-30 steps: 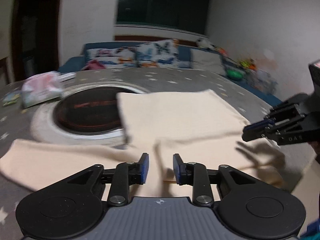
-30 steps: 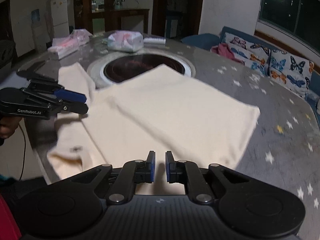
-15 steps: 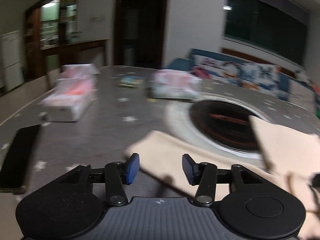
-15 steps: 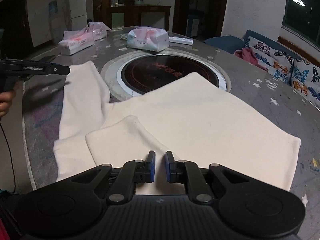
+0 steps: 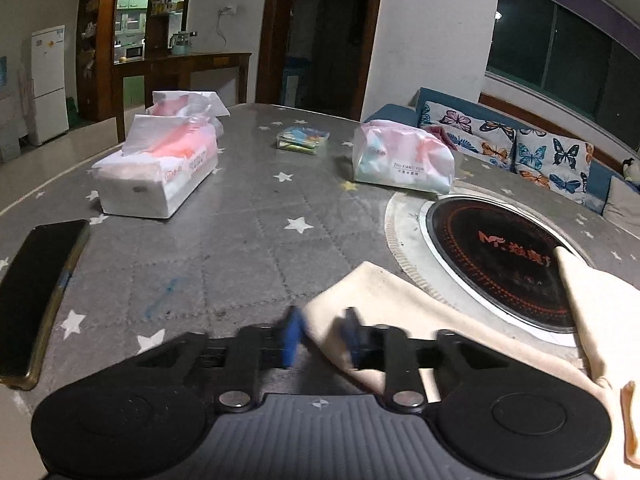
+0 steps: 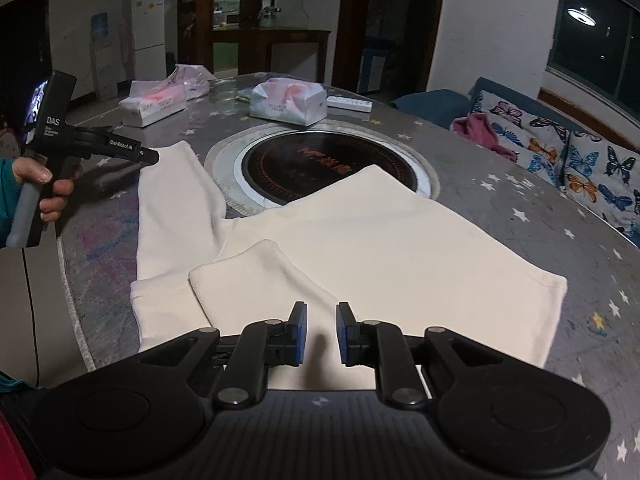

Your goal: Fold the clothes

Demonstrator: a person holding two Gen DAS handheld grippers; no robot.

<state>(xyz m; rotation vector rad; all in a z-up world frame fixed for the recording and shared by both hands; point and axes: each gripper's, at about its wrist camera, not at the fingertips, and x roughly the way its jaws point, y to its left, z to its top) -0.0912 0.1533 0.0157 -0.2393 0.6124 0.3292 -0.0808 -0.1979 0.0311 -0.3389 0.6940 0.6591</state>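
2 tongs at cream top (image 6: 380, 240): left gripper (image 5: 320, 336) clamped on sleeve cuff (image 5: 360, 292); right gripper (image 6: 320, 332) opening, pinching nothing.

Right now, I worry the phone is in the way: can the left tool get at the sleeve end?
Likely yes: the left tool sits at the sleeve end, fabric between its fingers; the phone lies clear aside.
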